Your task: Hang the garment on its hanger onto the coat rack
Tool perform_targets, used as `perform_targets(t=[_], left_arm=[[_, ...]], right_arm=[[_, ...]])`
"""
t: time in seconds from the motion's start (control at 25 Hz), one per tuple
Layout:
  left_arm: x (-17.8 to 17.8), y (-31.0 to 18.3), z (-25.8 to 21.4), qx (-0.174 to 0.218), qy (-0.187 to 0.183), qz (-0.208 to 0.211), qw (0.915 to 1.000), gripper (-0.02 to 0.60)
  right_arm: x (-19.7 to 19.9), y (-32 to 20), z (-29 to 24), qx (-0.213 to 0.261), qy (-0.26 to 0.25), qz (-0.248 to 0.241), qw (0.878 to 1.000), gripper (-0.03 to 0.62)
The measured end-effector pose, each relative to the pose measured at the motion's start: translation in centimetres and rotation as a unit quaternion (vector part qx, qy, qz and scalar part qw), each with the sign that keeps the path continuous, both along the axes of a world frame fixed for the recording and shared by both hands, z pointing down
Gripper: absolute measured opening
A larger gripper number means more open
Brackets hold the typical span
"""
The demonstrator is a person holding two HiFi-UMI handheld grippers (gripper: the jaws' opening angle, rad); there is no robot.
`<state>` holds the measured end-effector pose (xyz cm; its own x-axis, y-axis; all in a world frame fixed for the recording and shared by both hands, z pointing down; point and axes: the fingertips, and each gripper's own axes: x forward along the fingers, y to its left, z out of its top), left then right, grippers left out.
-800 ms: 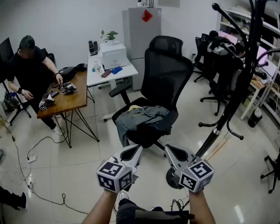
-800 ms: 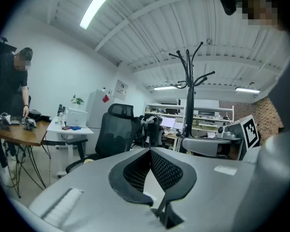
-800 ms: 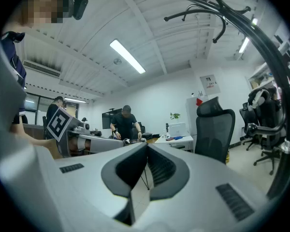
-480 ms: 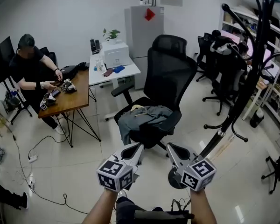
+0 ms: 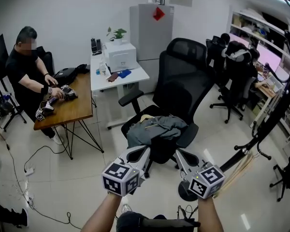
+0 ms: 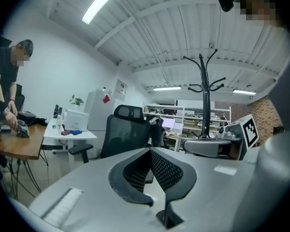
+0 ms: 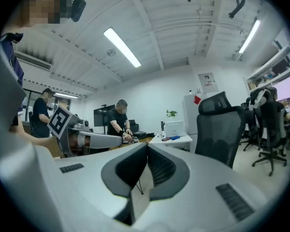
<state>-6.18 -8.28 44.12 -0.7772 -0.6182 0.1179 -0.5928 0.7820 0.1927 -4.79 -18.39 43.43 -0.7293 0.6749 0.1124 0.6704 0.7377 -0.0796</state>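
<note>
A grey garment (image 5: 157, 129) lies crumpled on the seat of a black office chair (image 5: 183, 81), with a tan bit of hanger (image 5: 146, 118) showing at its top. The black coat rack (image 5: 268, 127) leans across the right edge of the head view. It stands behind the chair in the left gripper view as the coat rack (image 6: 203, 95). My left gripper (image 5: 146, 152) and right gripper (image 5: 177, 153) are held side by side just short of the chair. Both are shut and empty: the left gripper (image 6: 150, 150) and the right gripper (image 7: 147, 145) each show jaws meeting at the tip.
A person (image 5: 26, 66) sits at a wooden desk (image 5: 67, 105) on the left. A white desk (image 5: 118, 76) with a printer and a white cabinet (image 5: 152, 28) stand behind the chair. More office chairs (image 5: 234, 76) and shelves are at the right. Cables (image 5: 19, 170) trail over the floor.
The view has swung so the chair sits further right and nearer, and the coat rack has slid toward the right edge. Both grippers hold the same pose, shut.
</note>
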Motion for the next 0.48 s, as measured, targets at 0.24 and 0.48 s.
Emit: perform_targets(t=[0.24, 0.48], left_arm=[[-5.5, 5.8, 0.8, 0.004, 0.009, 0.031, 0.9995, 0.006], [-9.7, 8.5, 1.6, 0.007, 0.023, 0.054, 0.9983, 0.006]], right_arm=[[-4.8, 5.6, 0.1, 0.005, 0.005, 0.041, 0.999, 0.000], [-8.7, 8.3, 0.6, 0.009, 0.017, 0.071, 0.997, 0.000]])
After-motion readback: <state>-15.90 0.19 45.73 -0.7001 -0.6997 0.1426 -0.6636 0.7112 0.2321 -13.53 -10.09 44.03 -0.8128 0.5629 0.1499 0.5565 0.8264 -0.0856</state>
